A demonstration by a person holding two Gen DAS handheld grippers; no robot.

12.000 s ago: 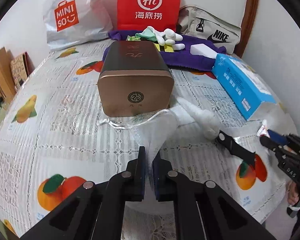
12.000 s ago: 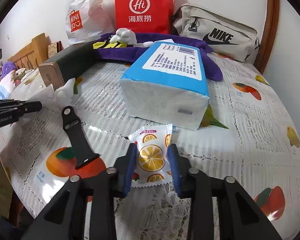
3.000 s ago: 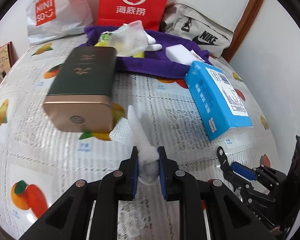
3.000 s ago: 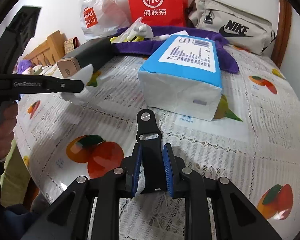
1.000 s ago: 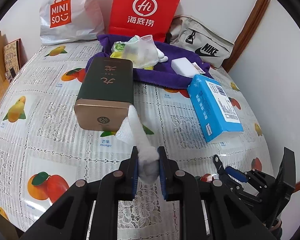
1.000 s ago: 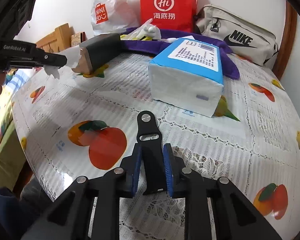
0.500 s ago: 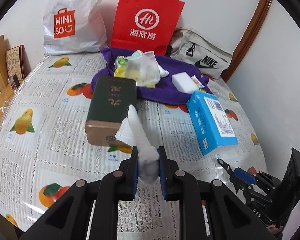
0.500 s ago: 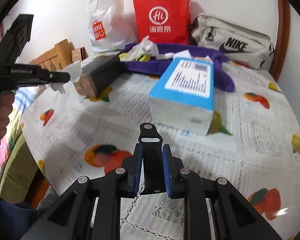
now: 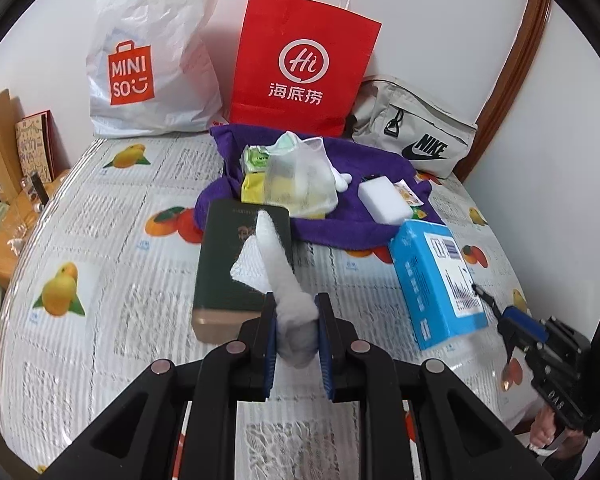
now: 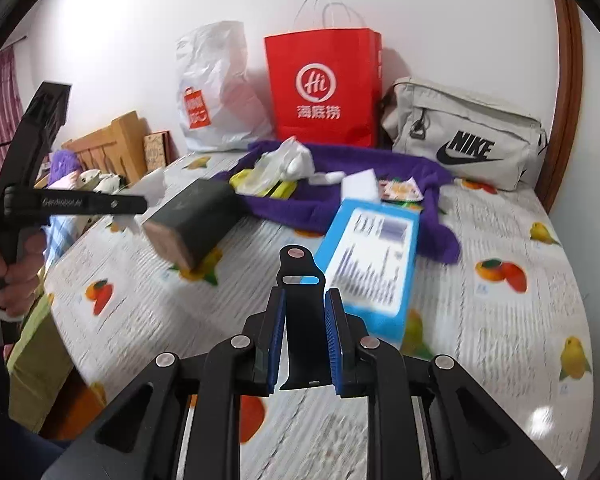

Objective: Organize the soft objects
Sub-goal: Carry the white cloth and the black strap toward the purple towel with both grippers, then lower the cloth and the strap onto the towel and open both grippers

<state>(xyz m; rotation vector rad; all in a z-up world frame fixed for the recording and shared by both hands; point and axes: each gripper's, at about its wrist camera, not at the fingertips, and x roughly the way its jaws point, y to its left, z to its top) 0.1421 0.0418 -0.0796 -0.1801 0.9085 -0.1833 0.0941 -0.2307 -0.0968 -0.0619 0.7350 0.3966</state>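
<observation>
My left gripper (image 9: 296, 320) is shut on a white fluffy cloth (image 9: 280, 272) and holds it in the air above the table. My right gripper (image 10: 302, 320) is shut on a black watch strap (image 10: 300, 304), also lifted off the table. A purple towel (image 9: 340, 228) lies at the back with a mesh bag of small items (image 9: 296, 180), a white sponge (image 9: 384, 200) and a snack packet (image 9: 406, 196) on it. The towel also shows in the right wrist view (image 10: 400, 176). The right gripper shows at the right edge of the left wrist view (image 9: 480, 292).
A dark green and gold tin box (image 9: 236, 272) and a blue tissue pack (image 9: 436, 280) lie on the fruit-print tablecloth (image 9: 100, 280). A red paper bag (image 9: 300, 68), a white Miniso bag (image 9: 148, 60) and a Nike pouch (image 9: 416, 136) stand along the wall.
Both grippers have risen higher above the table with their loads. The right gripper has tilted up and its view now reaches the back wall.
</observation>
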